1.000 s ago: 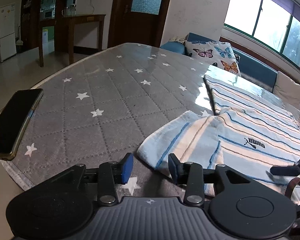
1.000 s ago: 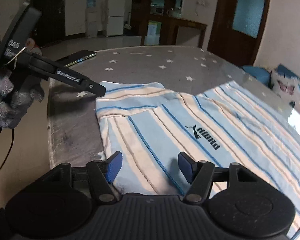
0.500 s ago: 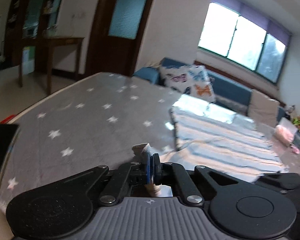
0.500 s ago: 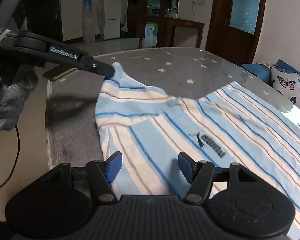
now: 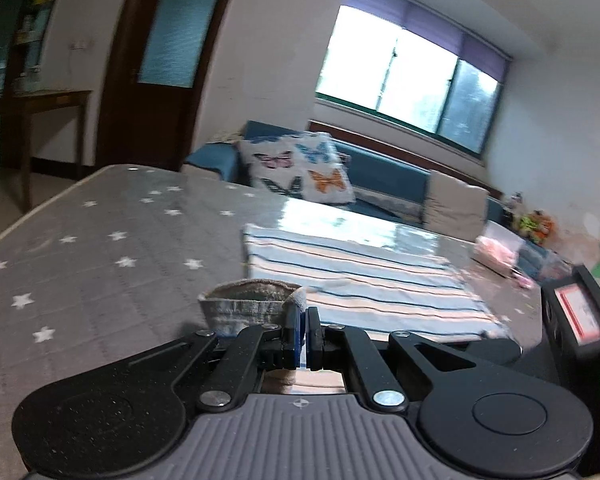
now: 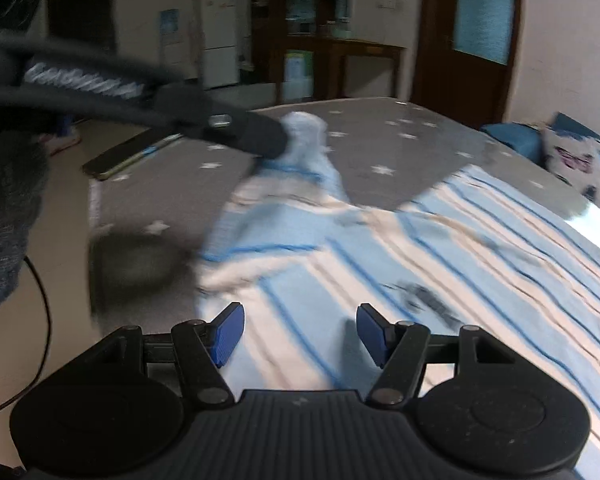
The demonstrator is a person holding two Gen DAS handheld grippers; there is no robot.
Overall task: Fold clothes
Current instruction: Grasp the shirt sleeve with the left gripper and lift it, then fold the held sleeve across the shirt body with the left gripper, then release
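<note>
A light blue, cream-striped shirt (image 6: 440, 248) lies spread on the grey star-patterned table (image 5: 100, 264); its far part shows in the left wrist view (image 5: 360, 276). My left gripper (image 5: 303, 334) is shut on the shirt's sleeve end (image 5: 252, 304) and holds it lifted above the table. In the right wrist view the left gripper (image 6: 276, 138) pulls the sleeve (image 6: 308, 160) up into a peak. My right gripper (image 6: 298, 332) is open and empty, low over the shirt's near edge.
A dark phone (image 6: 128, 156) lies near the table's left edge. A sofa with a butterfly cushion (image 5: 300, 168) runs behind the table under the window. Small pink items (image 5: 496, 248) sit at the table's far right. A door, wooden desk and fridge stand beyond.
My left gripper closed on the sleeve end and has lifted it up and toward the shirt's body. My right gripper stays open over the near edge.
</note>
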